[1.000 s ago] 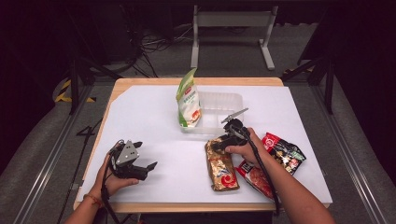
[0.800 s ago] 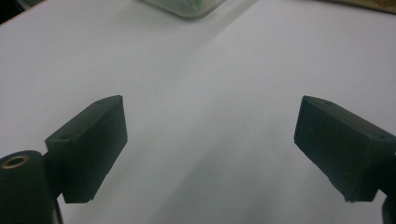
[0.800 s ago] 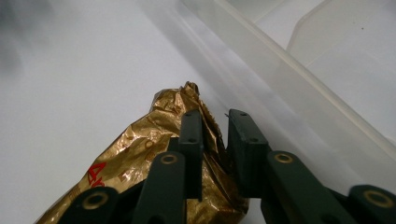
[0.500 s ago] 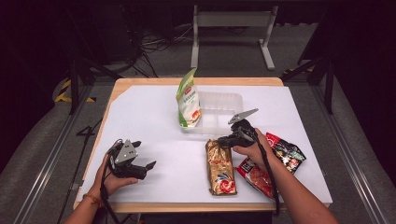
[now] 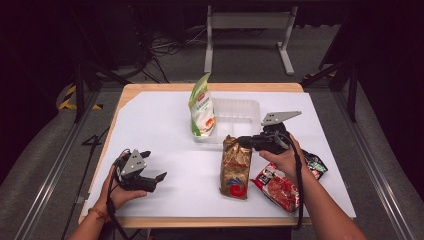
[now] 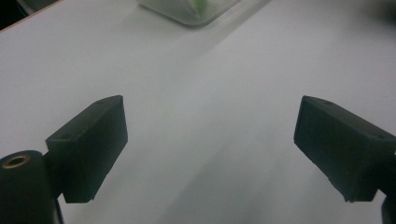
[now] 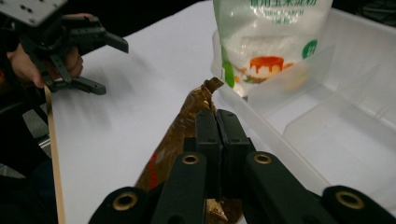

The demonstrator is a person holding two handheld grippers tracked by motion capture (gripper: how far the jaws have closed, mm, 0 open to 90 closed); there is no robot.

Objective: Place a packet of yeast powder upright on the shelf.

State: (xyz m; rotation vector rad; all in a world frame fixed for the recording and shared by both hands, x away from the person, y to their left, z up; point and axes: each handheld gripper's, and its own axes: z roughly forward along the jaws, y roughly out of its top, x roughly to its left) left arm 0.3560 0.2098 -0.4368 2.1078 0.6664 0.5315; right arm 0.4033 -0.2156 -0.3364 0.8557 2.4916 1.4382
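The right gripper (image 5: 244, 141) has just closed its jaws on the top edge of the gold snack bag (image 5: 235, 167), lifting it near the front edge of the table (image 5: 150, 125), beside the clear tray (image 5: 245, 107). The left gripper (image 5: 155, 177) rests near the front left corner with its jaws wide apart and nothing between them.

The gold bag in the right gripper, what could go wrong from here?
1. The right gripper, whose jaws have just closed, pinches the gold bag only at its top edge, so the thin foil may slip or tear.
2. The bag's lower end lies on the table; it may drag or swing against the red packet.
3. The green pouch stands inside the clear tray; a swinging bag may topple it.
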